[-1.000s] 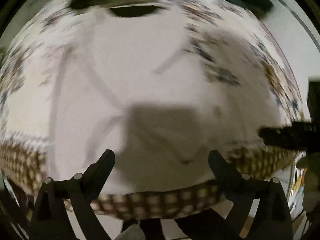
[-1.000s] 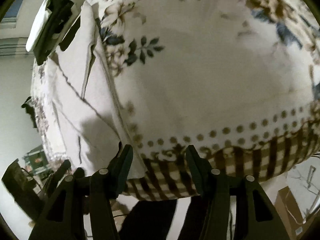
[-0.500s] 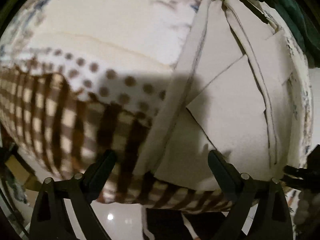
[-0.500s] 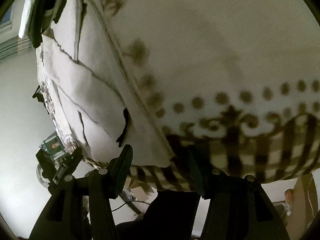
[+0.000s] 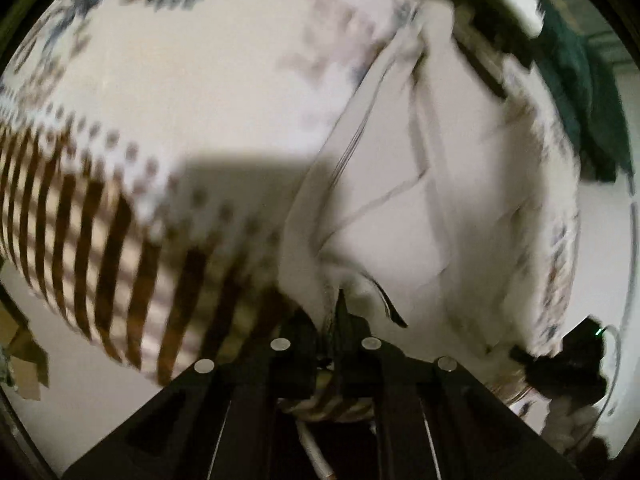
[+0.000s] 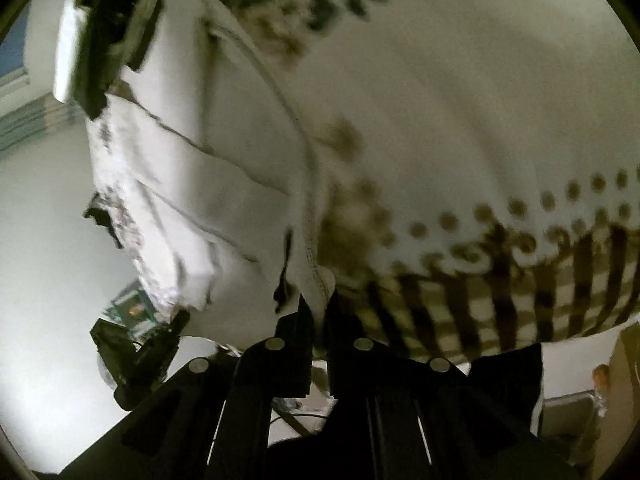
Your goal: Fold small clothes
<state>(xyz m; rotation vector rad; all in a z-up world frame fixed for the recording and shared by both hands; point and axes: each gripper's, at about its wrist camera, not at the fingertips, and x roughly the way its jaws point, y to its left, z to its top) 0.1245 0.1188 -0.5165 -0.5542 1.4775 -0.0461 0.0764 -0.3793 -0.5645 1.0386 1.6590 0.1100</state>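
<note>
A white garment (image 5: pixel 420 208) lies spread on a table covered by a floral cloth with a brown checked border (image 5: pixel 100 216). My left gripper (image 5: pixel 334 320) is shut on the garment's near corner at its hem. In the right wrist view the same white garment (image 6: pixel 208 184) lies on the left of the cloth (image 6: pixel 460 120). My right gripper (image 6: pixel 318 312) is shut on its near corner, at the table's front edge. The other gripper (image 6: pixel 136 348) shows at lower left in the right wrist view, and at lower right in the left wrist view (image 5: pixel 560 356).
A dark green cloth (image 5: pixel 580 92) lies at the far right of the table. A black and white object (image 6: pixel 104 32) sits at the table's far end. Pale floor lies beyond the table edges, with a cardboard piece (image 5: pixel 24 360) at left.
Both grippers have moved in to the garment's near edge and closed on its corners; half a second ago both were open just short of the cloth.
</note>
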